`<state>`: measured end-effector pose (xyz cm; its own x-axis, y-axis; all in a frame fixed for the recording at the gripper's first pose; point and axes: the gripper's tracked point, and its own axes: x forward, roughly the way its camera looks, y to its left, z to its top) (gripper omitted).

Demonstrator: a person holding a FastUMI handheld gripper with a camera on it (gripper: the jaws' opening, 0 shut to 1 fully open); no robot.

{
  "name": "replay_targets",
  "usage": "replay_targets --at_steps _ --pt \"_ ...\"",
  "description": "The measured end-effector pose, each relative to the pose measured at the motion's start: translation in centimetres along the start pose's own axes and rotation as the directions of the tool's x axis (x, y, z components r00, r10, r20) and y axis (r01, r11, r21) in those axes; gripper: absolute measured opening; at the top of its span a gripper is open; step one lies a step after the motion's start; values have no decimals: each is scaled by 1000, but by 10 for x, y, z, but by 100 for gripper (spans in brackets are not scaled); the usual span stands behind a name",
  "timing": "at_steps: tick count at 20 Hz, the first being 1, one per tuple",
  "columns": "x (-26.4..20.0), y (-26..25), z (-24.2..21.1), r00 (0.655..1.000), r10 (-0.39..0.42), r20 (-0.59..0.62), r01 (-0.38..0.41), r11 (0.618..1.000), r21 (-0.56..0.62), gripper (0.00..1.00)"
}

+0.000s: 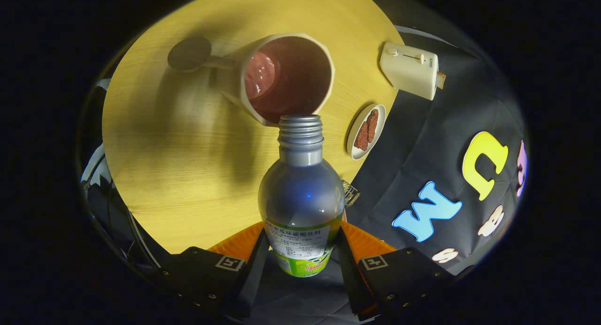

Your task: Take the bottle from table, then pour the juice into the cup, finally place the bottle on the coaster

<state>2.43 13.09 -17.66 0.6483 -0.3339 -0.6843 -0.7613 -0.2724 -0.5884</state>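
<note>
Gripper (300,250) is clamped on the clear plastic bottle with the green label (301,198), one finger pressing each side of the labelled lower body. Bottle is uncapped and tipped forward, its threaded neck pointing at the cream faceted cup with a dark interior (281,76); the mouth sits at the cup's near rim, overlapping it in this view. Pinkish liquid is pooled inside the cup, so I judge pouring is under way or nearly finished; the bottle body looks mostly empty. Dark round coaster (189,53) lies on the round pale wooden table (178,174) just beyond the cup's far-left side. Right of the cup: a small white plate with brown slices (367,130), and farther on a cream toaster (410,69). Risks: the mouth rides low at the rim, so a forward nudge could knock the cup; residual drips may land on the table when swinging to the coaster.
</note>
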Motion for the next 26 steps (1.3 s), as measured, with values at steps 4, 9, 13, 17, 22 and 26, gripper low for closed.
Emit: replay_targets --at_steps 4,9,13,17,22,26 --pt "-1 18 9 995 42 88 -54 989 139 75" --pt "-2 34 8 982 66 176 -106 968 227 76" --pt "1 44 5 964 74 256 -168 915 366 76" --pt "7 56 6 939 75 334 -248 824 510 76" --pt "14 67 7 909 52 413 -327 703 631 76" --pt "25 70 9 891 28 453 -371 621 690 76"
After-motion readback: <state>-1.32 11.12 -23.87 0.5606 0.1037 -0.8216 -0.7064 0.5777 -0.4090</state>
